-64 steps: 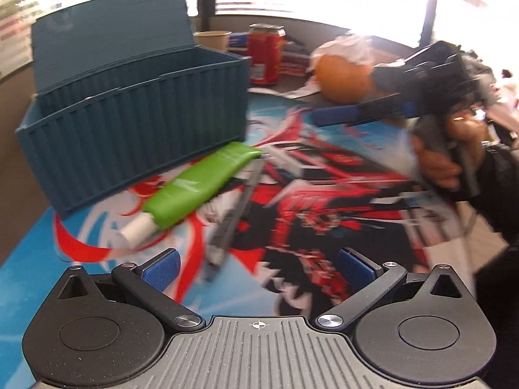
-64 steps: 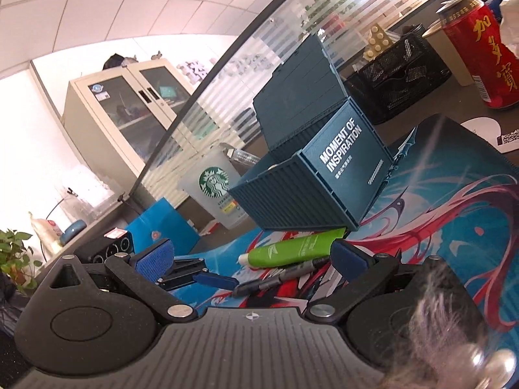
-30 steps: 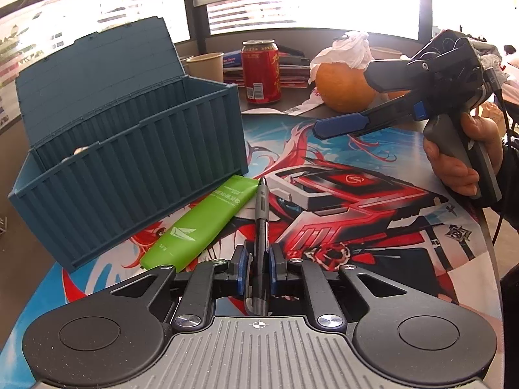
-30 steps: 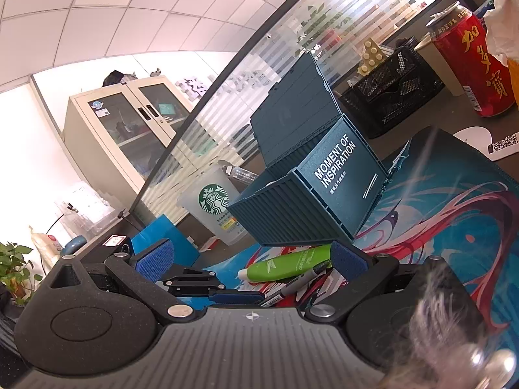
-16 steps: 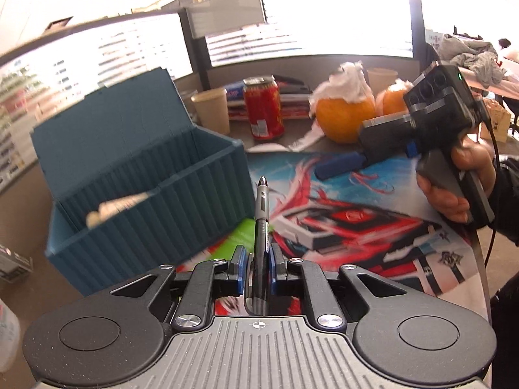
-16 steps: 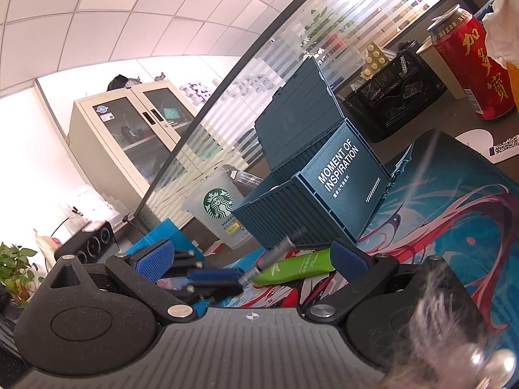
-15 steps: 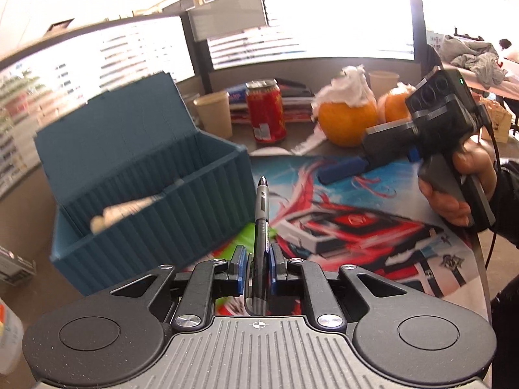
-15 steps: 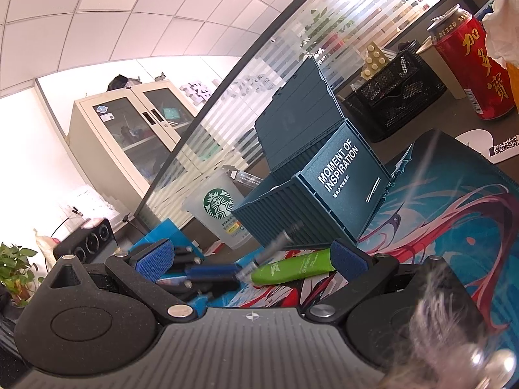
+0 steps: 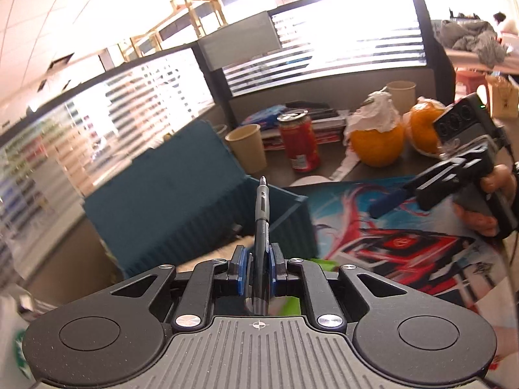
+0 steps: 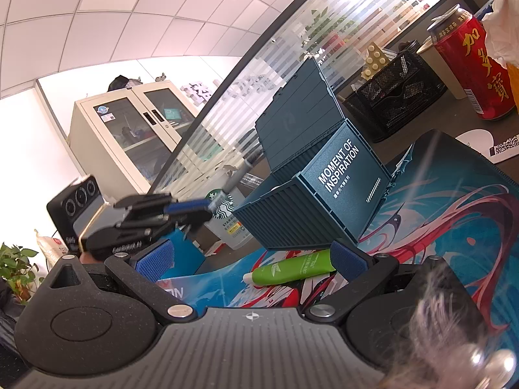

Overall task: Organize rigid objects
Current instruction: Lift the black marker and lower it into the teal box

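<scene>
Your left tool [image 9: 257, 270] is clamped on the pen [image 9: 261, 214], now lifted off the bench toward the open box [image 9: 194, 207]; your right tool [image 10: 249, 259] waits apart, so the drop-in comes next.

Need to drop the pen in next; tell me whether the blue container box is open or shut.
Open. The blue container box has its lid swung up behind it; the left wrist view looks down into its ribbed inside.

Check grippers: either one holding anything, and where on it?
Left gripper is shut on the pen, gripped near its rear end, tip pointing away over the blue container box. Right gripper is open, holding nothing.
</scene>
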`<state>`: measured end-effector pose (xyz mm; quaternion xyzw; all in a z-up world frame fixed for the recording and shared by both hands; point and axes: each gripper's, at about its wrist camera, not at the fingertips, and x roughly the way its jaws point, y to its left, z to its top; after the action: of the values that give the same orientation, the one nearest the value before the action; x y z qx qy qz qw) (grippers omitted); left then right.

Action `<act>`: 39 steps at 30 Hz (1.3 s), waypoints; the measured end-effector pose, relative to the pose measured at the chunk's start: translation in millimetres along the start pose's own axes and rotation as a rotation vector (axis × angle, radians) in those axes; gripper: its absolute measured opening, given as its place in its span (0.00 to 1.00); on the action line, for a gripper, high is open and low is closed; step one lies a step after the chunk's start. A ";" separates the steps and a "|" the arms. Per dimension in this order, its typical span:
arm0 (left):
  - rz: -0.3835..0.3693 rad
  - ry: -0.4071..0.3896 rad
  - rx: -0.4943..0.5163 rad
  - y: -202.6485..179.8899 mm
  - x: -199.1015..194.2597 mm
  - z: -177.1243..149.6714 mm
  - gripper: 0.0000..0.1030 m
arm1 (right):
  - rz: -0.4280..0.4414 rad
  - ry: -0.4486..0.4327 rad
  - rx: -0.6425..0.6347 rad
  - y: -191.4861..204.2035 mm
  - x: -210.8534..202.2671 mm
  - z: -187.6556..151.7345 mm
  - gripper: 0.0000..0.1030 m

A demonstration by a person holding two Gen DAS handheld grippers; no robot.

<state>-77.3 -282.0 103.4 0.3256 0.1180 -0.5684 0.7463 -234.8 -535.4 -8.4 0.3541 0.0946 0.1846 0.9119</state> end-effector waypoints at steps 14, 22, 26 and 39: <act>0.004 0.121 0.108 48.7 45.1 13.4 0.12 | 0.002 0.000 0.000 0.0 0.6 0.0 1.00; -0.123 0.202 0.129 58.5 80.0 19.1 0.12 | 0.001 0.001 0.001 0.4 1.0 -0.2 1.00; -0.164 0.236 0.144 63.8 96.6 23.5 0.12 | 0.002 0.002 0.001 0.5 1.0 -0.2 1.00; -0.165 0.308 0.141 84.5 120.3 23.4 0.17 | 0.021 0.000 0.002 -0.4 0.9 -0.5 1.00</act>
<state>35.5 -377.3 85.2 0.4496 0.2170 -0.5780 0.6455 -234.0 -535.0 -9.1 0.3560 0.0912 0.1939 0.9096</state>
